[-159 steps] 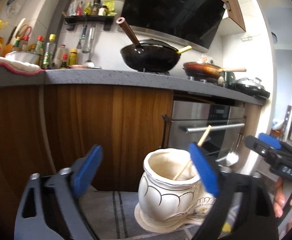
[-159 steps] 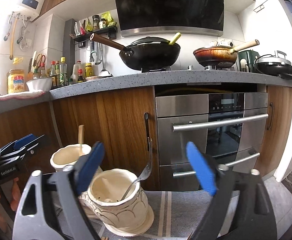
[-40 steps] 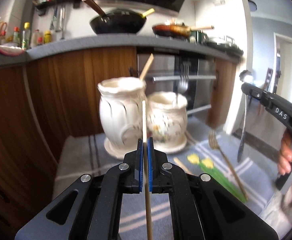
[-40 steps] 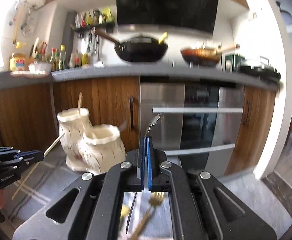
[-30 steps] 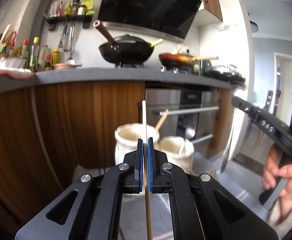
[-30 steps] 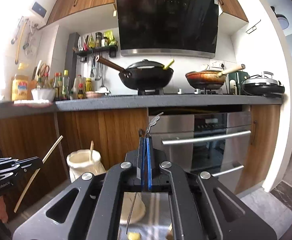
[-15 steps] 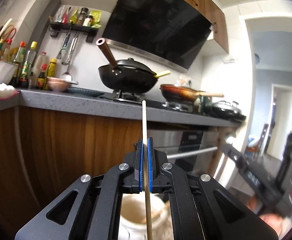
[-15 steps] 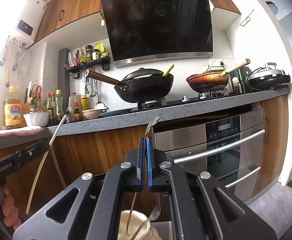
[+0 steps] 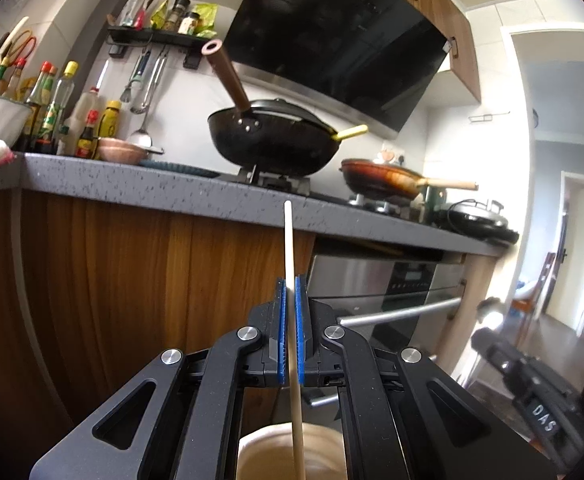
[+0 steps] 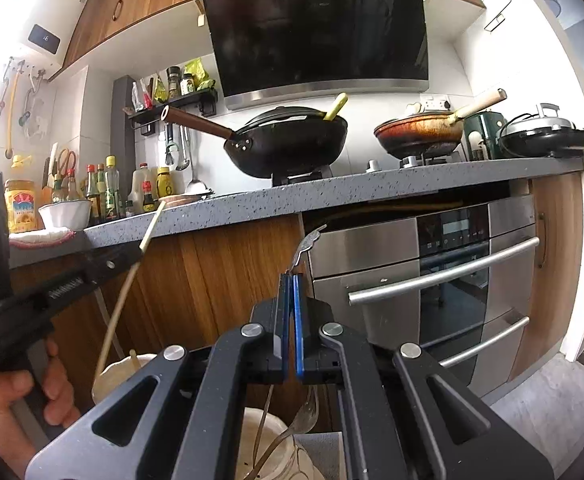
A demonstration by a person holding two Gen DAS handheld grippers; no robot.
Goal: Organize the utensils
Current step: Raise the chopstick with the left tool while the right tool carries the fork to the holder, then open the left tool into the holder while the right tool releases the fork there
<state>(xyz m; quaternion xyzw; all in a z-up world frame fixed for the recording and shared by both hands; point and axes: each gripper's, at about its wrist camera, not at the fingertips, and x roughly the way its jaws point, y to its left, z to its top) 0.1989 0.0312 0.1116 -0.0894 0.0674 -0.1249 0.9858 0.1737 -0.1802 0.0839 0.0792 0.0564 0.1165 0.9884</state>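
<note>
Chopstick (image 9: 290, 280) clamped upright in left gripper (image 9: 288, 322), lower end over cream jar (image 9: 287, 454), jar cut off by frame. Right gripper (image 10: 290, 320) clenched on spoon handle (image 10: 306, 246); bowl hidden behind gripper body.

Upright pale chopstick (image 9: 294, 360) above cream jar (image 9: 267, 456); metal utensil (image 10: 308, 242) upright.

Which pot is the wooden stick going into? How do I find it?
Look under the grey kitchen counter, in front of the wooden cabinet doors, where two cream pots stand. It is the one on the left, under the left gripper holding the chopstick. It already has a wooden stick in it; its neighbour holds a metal fork.
</note>
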